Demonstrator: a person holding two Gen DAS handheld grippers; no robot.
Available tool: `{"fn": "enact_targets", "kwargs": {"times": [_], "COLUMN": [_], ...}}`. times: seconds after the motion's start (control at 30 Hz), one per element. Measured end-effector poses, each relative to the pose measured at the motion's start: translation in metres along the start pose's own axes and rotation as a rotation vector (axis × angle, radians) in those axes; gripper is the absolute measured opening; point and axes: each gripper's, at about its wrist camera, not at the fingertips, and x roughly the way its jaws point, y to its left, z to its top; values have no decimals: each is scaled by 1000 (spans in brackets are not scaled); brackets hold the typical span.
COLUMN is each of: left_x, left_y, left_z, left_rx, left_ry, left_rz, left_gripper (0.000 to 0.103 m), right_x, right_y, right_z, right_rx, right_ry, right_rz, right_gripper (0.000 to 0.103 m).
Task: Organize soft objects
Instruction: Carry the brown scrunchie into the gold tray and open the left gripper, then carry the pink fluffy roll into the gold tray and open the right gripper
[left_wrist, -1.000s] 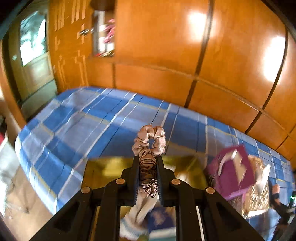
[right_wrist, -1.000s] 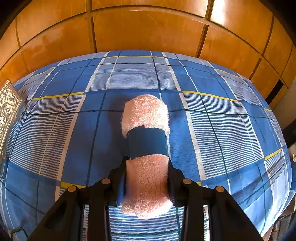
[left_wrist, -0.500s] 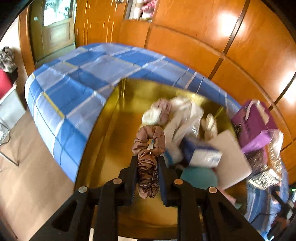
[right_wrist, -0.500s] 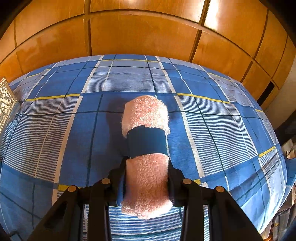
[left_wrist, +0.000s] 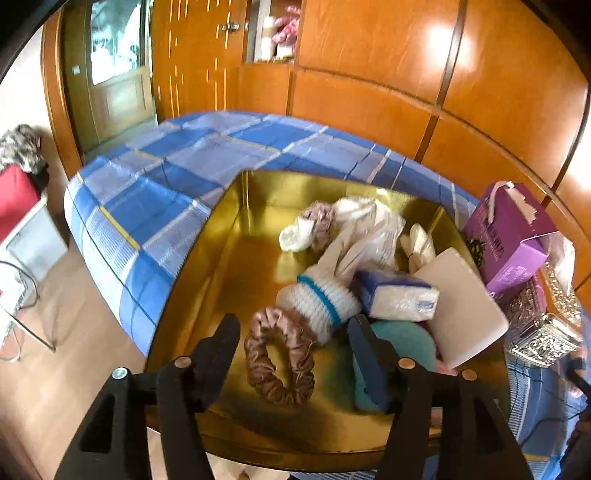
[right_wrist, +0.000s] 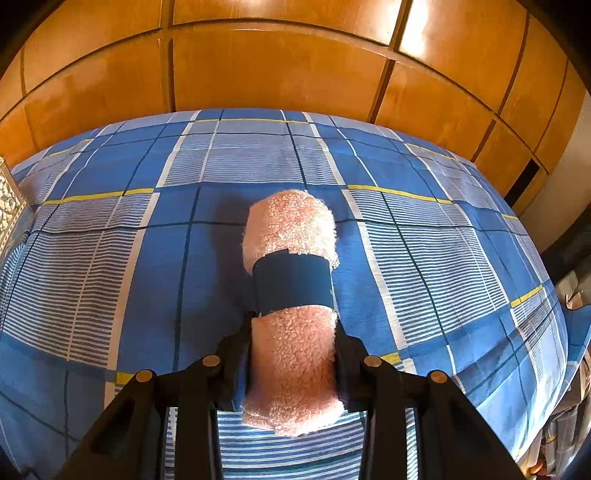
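Note:
In the left wrist view my left gripper (left_wrist: 293, 334) is open above a gold tray (left_wrist: 229, 258). A brown satin scrunchie (left_wrist: 280, 363) lies loose on the tray floor between the fingers, against a white sock with a blue band (left_wrist: 321, 306). In the right wrist view my right gripper (right_wrist: 293, 354) is shut on a rolled pink towel (right_wrist: 291, 258) with a dark blue band, held over the blue checked bedspread (right_wrist: 110, 258).
The tray also holds a second scrunchie with white cloths (left_wrist: 332, 225), a tissue pack (left_wrist: 395, 295), a white pad (left_wrist: 461, 302) and a teal item (left_wrist: 399, 343). A purple box (left_wrist: 509, 236) and a silver patterned box (left_wrist: 543, 332) stand right of it. Wooden wardrobe panels (right_wrist: 258, 66) stand behind the bed.
My left gripper came over the gold tray, opened and let go of the brown scrunchie, which now lies in the tray. My right gripper keeps holding the pink towel, almost still.

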Motion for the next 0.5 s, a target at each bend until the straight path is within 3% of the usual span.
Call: {"fn": "enact_targets", "kwargs": {"times": [0.3, 0.5], "left_x": [-20, -27], "left_y": [-12, -21], "left_z": [8, 8], "left_rx": [75, 106], "left_ry": [-84, -102], "left_rz": [-10, -22], "left_gripper": [63, 63], "right_x": [1, -6], "right_y": [0, 14], "right_z": [12, 35], "right_rx": [3, 23], "right_ry": [58, 103], "right_rz": [11, 123], "right_gripper": [34, 33]}}
